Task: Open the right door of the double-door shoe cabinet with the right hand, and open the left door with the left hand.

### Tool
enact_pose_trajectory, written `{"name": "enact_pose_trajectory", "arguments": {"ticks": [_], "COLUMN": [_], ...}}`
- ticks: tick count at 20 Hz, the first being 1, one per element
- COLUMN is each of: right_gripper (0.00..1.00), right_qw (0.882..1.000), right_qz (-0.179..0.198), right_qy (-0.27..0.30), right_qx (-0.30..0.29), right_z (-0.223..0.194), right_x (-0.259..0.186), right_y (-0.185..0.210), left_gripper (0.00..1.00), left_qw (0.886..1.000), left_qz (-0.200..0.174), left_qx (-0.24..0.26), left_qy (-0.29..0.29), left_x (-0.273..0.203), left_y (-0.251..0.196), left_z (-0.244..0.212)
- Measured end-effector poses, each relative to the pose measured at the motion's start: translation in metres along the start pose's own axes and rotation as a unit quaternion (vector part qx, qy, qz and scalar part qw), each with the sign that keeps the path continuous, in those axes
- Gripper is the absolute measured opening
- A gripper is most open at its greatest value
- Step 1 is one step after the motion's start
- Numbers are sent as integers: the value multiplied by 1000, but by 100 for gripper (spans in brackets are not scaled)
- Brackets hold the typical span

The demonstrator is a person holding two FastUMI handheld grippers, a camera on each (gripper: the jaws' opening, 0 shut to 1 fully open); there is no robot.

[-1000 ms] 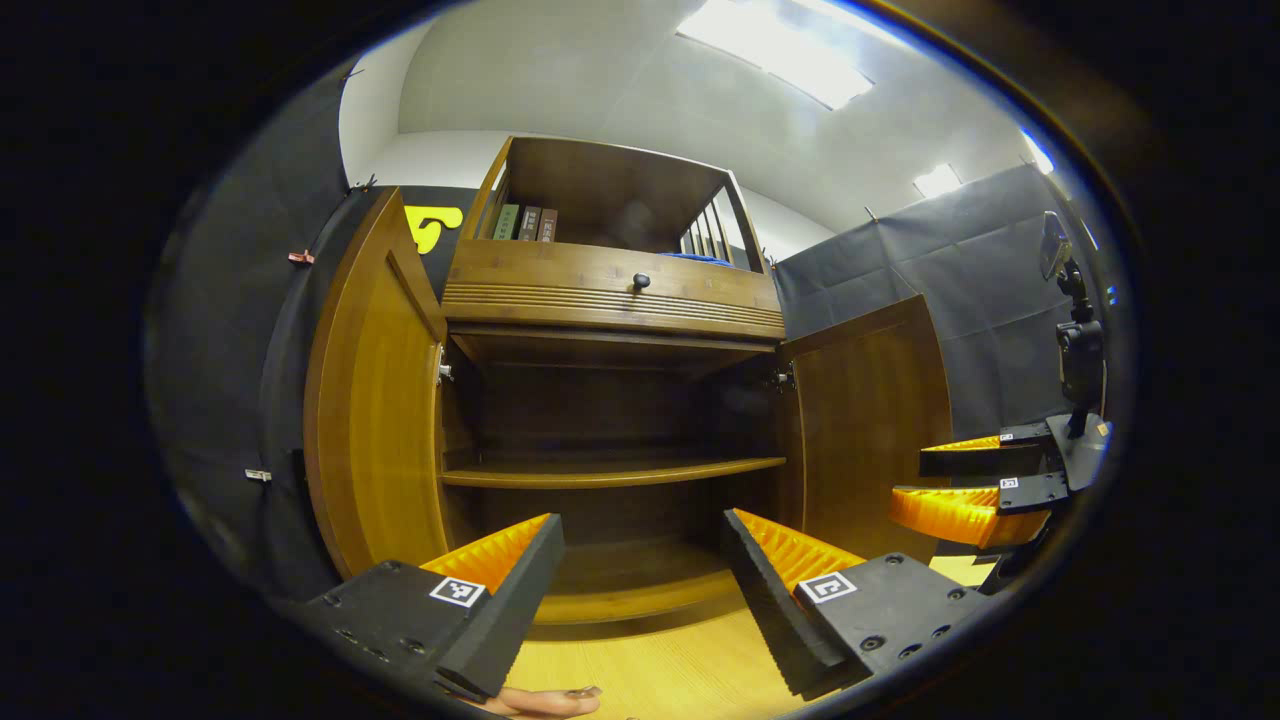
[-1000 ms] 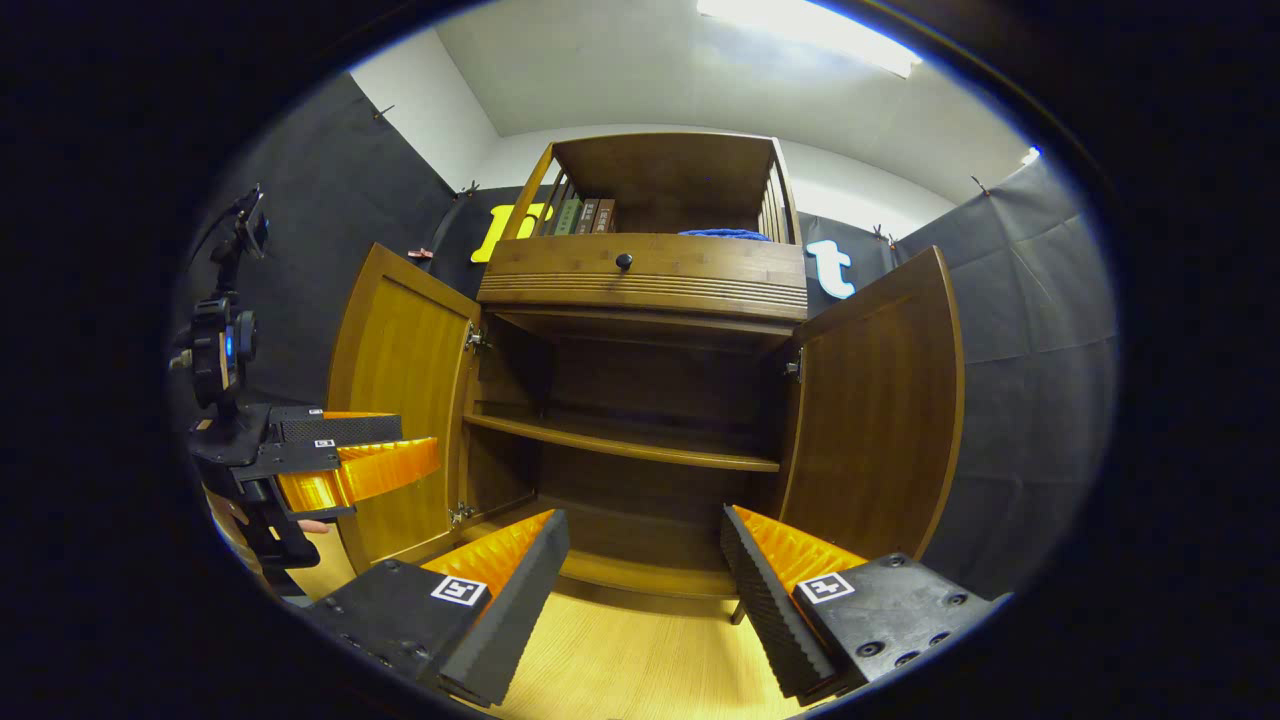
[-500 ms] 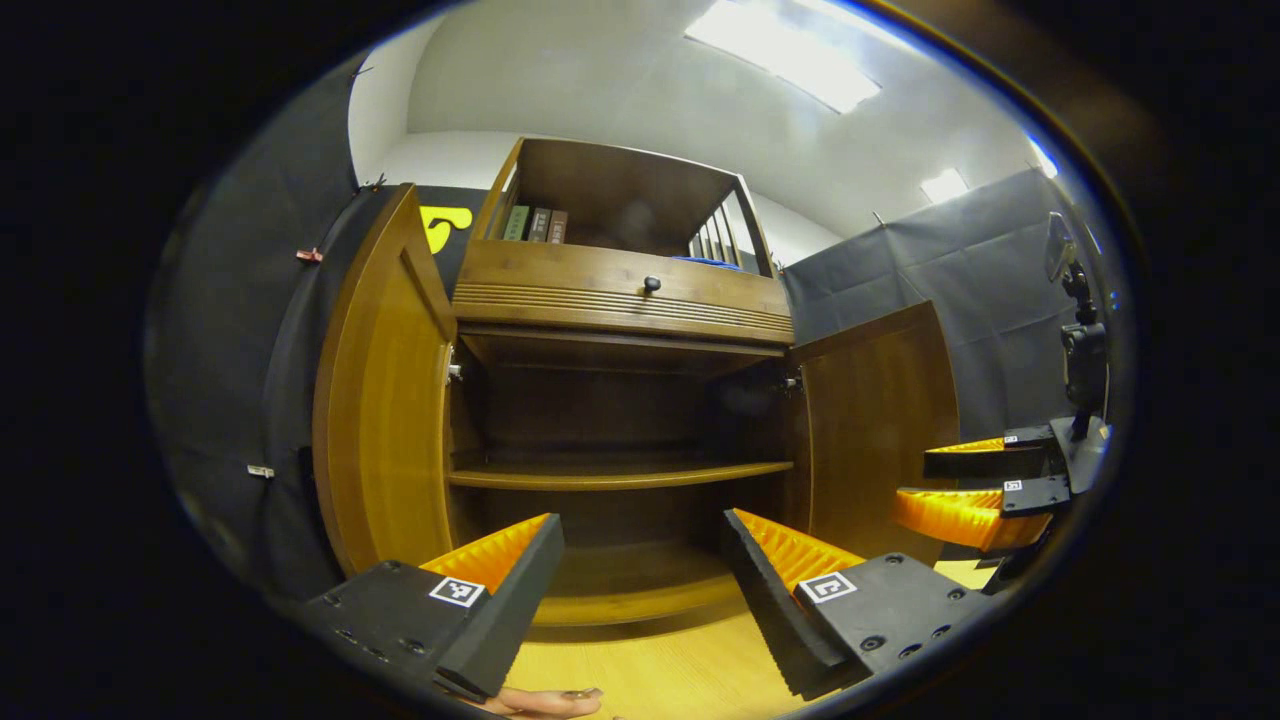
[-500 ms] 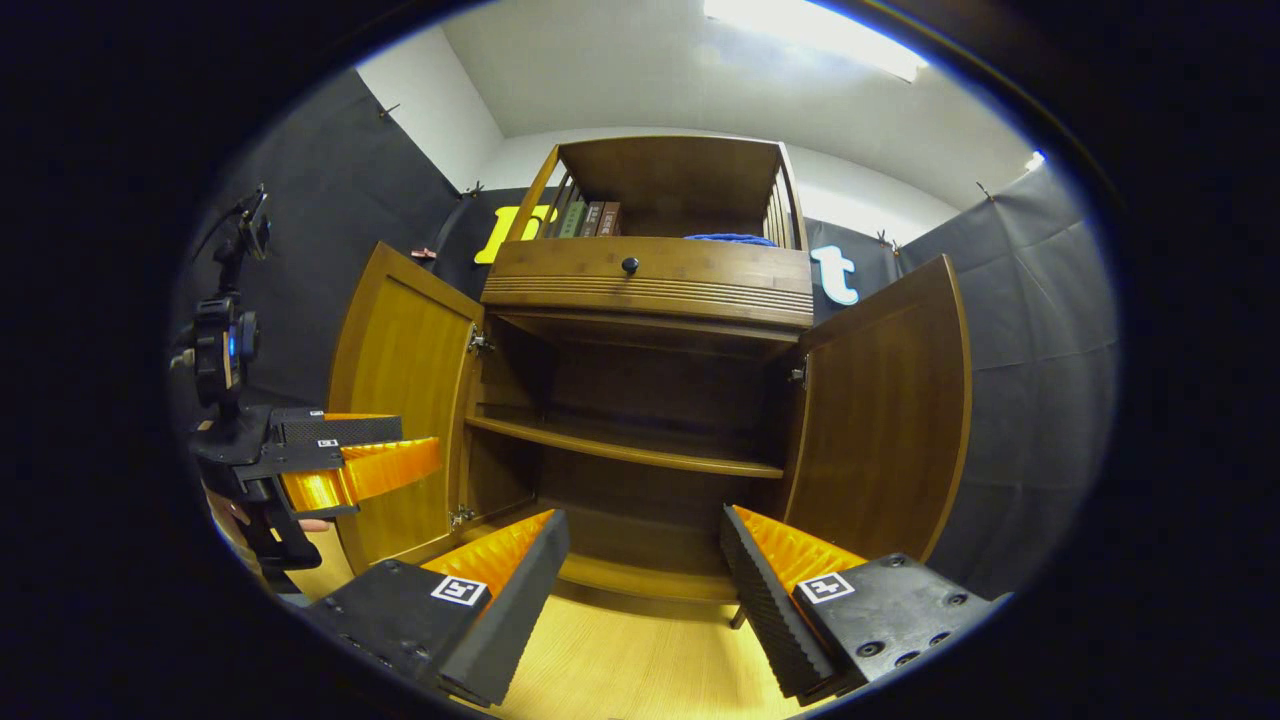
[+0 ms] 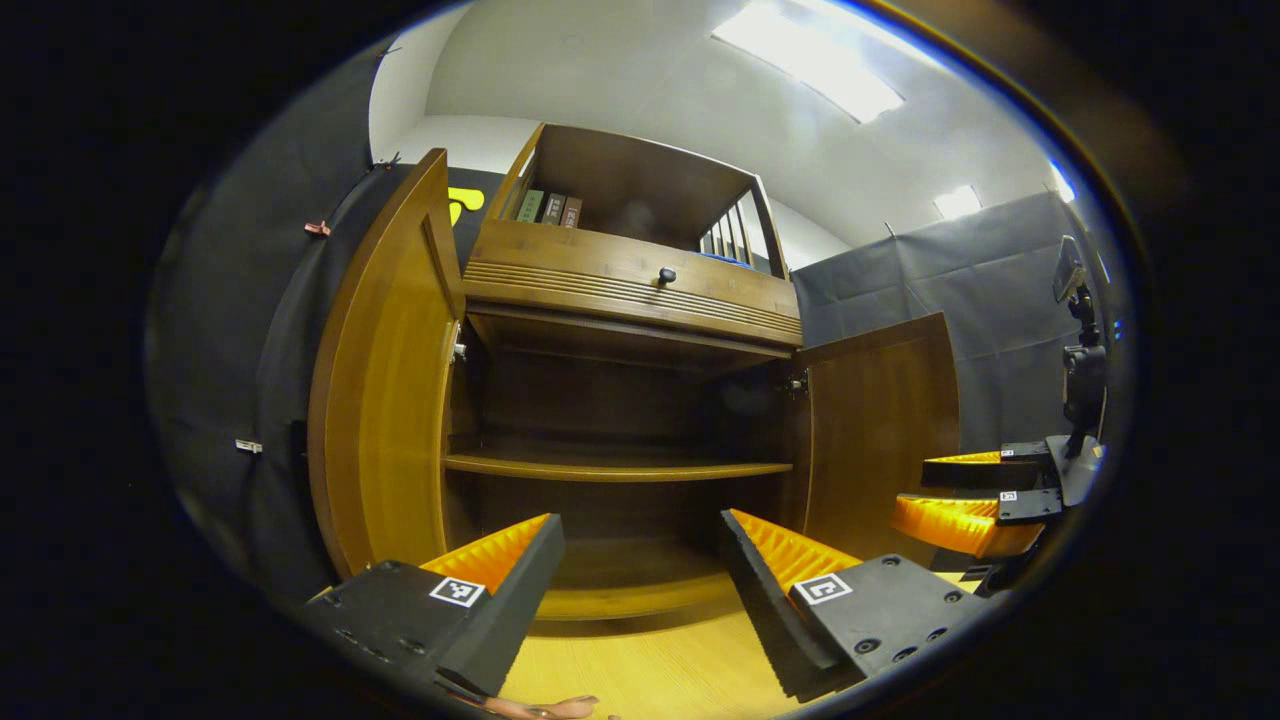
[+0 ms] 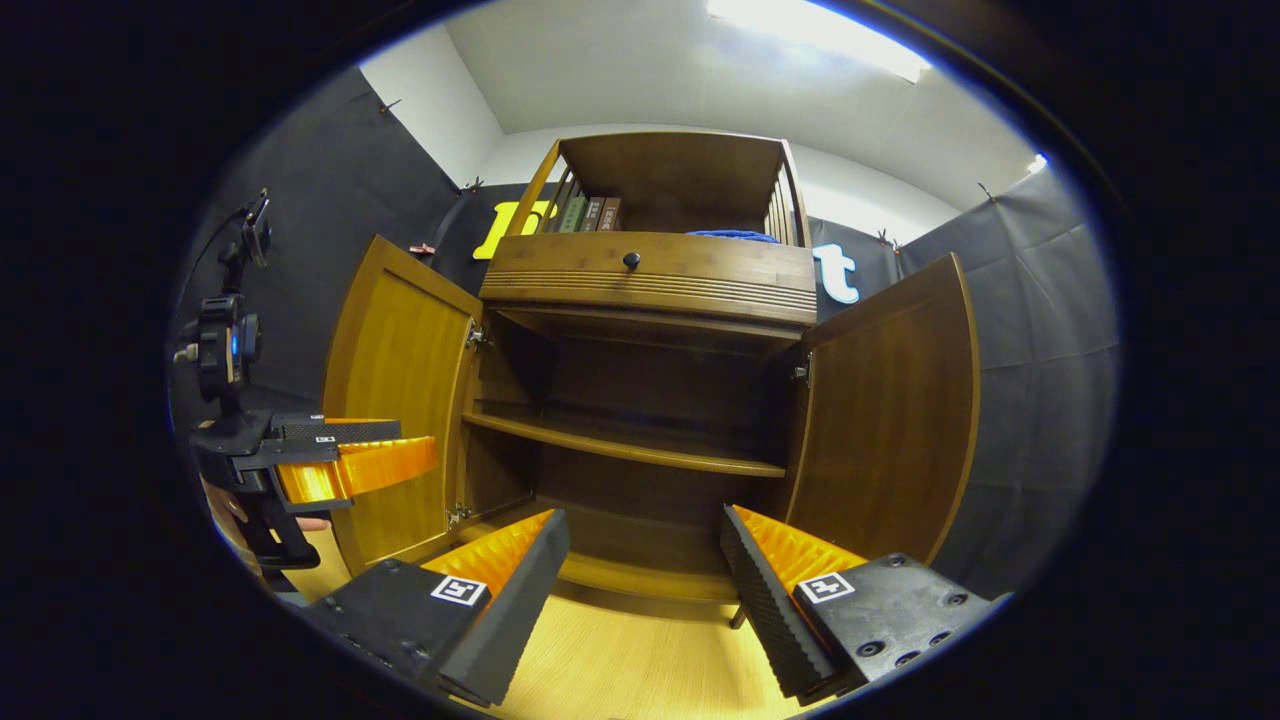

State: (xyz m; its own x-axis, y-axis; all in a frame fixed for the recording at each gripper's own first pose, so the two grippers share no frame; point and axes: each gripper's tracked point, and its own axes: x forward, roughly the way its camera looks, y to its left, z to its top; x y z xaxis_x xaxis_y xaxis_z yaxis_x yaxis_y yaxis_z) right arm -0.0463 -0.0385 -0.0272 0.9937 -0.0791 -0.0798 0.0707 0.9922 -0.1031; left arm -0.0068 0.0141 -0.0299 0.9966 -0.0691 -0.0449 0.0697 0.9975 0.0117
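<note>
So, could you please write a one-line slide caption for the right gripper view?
Both cabinet doors, left door and right door, stand open on an empty shelf; the right tongs hang open, holding nothing.

Brown wooden shoe cabinet (image 6: 650, 400), standing upright on pale floor. Left door (image 6: 400, 420) and right door (image 6: 885, 410) both swung wide open, exposing one bare inner shelf (image 6: 620, 450).

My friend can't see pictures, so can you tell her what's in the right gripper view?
A wooden shoe cabinet stands with its left door and right door swung wide open, showing a bare inner shelf. The right gripper sits open in front, and the left gripper is beside the left door.
</note>
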Motion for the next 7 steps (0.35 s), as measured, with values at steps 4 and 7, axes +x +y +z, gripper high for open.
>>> {"name": "enact_pose_trajectory", "arguments": {"ticks": [4, 7], "right_gripper": [97, 96], "right_qw": [1000, 1000], "right_qz": [0, -1], "right_qy": [-3, -10], "right_qx": [-1, 1], "right_z": [2, 6], "right_x": [1, 0], "right_y": [0, -1], "left_gripper": [96, 96], "left_qw": [1000, 1000], "left_qz": [3, 4], "left_qx": [5, 12], "left_qy": [-2, -5], "left_x": [0, 0], "left_y": [-1, -1], "left_z": [0, 2]}}
